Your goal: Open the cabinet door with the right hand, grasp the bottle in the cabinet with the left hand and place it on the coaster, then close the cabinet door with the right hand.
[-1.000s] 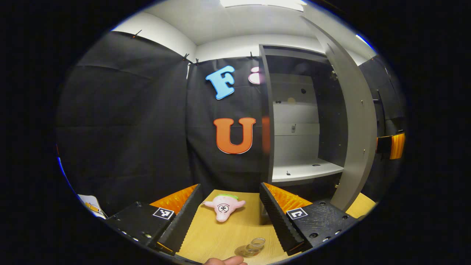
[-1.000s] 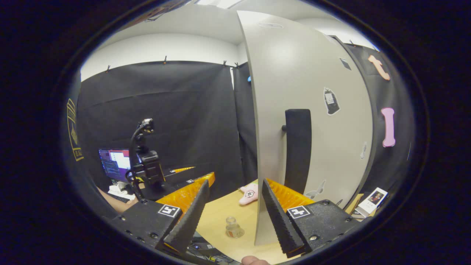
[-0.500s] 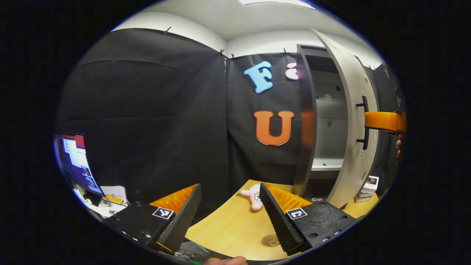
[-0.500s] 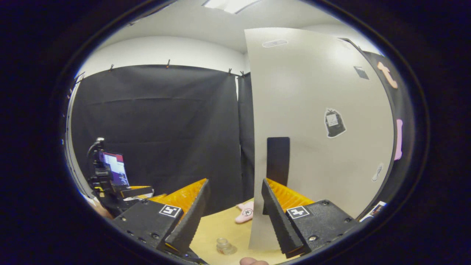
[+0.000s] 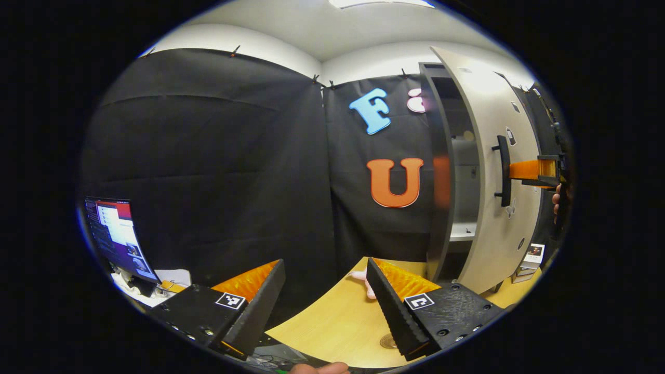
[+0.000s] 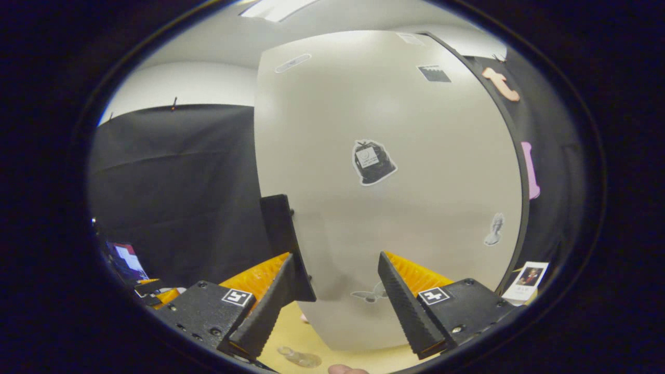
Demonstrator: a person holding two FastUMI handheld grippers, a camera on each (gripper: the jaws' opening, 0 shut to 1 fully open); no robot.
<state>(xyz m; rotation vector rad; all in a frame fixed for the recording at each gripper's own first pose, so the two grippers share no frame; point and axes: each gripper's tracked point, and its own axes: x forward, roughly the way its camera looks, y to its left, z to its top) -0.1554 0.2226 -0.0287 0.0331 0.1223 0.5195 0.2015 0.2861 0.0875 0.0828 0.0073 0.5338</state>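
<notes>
Closing door, both grippers with spread jaws

Facing the pale cabinet door (image 6: 395, 171), the right gripper (image 6: 337, 306) stands close before its outer side, and its jaws are spread apart with nothing between them. The black door handle (image 6: 286, 244) is upright just above the left finger of this gripper and a little behind it; I cannot tell if the finger touches it. Stickers are on the door face, and a small card (image 6: 524, 280) stands at the lower right, near the door's bottom corner. Low between the fingers, the bottle (image 6: 298, 357) is on the wooden worktop (image 6: 363, 361), seen only in part at the bottom edge of the right gripper view.

In the left gripper view, the left gripper (image 5: 324, 306) is held low over the near edge of the worktop (image 5: 332, 322), pointing toward the black cloth wall, well apart from the cabinet (image 5: 441, 171). Its jaws are also spread and hold nothing. A round coaster (image 5: 387, 341) lies on the worktop just beside the right finger, partly hidden by it; if the bottle stands on it I cannot tell. A pink plush toy (image 5: 363, 280) lies farther back, mostly behind the same finger. At the right side, the door (image 5: 499, 171) stands partly open, and the other gripper (image 5: 535, 170) is level with the handle (image 5: 503, 170), held by a hand (image 5: 560, 200). A monitor (image 5: 117, 236) glows at the far left.
</notes>
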